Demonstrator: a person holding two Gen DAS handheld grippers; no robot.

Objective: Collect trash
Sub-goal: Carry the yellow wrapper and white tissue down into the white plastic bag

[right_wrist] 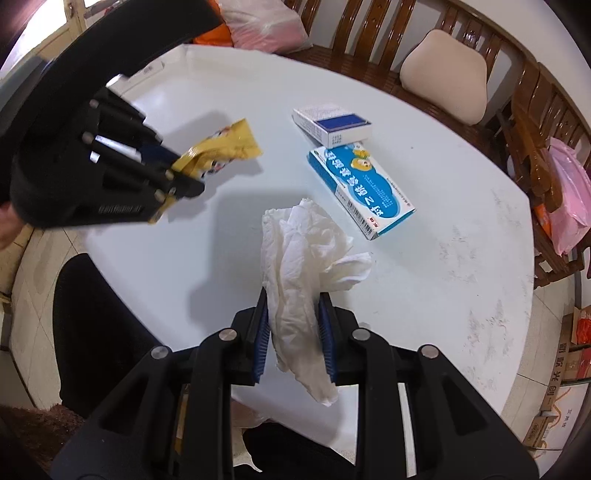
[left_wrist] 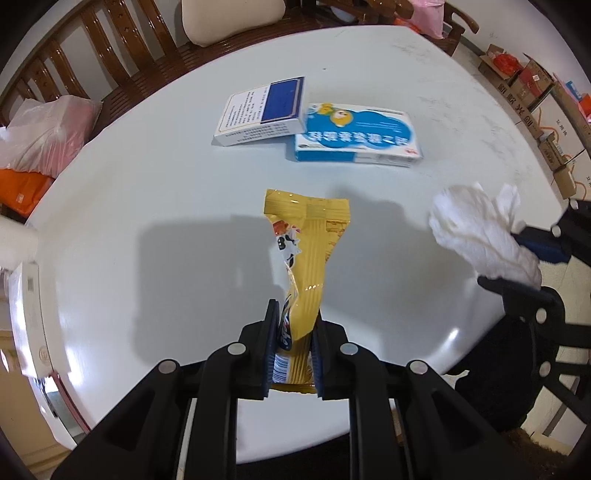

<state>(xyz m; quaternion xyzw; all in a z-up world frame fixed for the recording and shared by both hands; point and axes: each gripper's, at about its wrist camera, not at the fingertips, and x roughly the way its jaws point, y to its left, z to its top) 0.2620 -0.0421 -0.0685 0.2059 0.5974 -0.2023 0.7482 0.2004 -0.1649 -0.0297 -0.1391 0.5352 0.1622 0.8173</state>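
Trash first: a crinkled yellow plastic snack wrapper [left_wrist: 306, 254] with a cartoon cow printed on it hangs clamped in my left gripper [left_wrist: 293, 328], blue pads pinching its lower end, the wrapper lifted clear of the pale round table [left_wrist: 147, 184]. In the left wrist view, my right gripper [left_wrist: 517, 258] shows at the right edge, clenched on a crumpled white paper tissue [left_wrist: 476, 232]. Farther off on the table lie two flat cartons, touching at a corner: a white box with a dark blue panel [left_wrist: 262, 110] and a blue-and-white medicine box [left_wrist: 356, 134]. A wooden bench [left_wrist: 92, 55] with a cream cushion [left_wrist: 229, 18] curves behind; stacked cardboard boxes [left_wrist: 532, 92] stand at right.

From the right wrist, the tissue [right_wrist: 299, 280] is squeezed between my right gripper's [right_wrist: 293, 325] pads, above the tabletop [right_wrist: 443, 258]. Here the wrapper [right_wrist: 221, 147] appears from the side, folded in my left gripper [right_wrist: 184, 181]. Only this view shows the pink plastic bag [right_wrist: 569, 206] on the bench [right_wrist: 535, 122].
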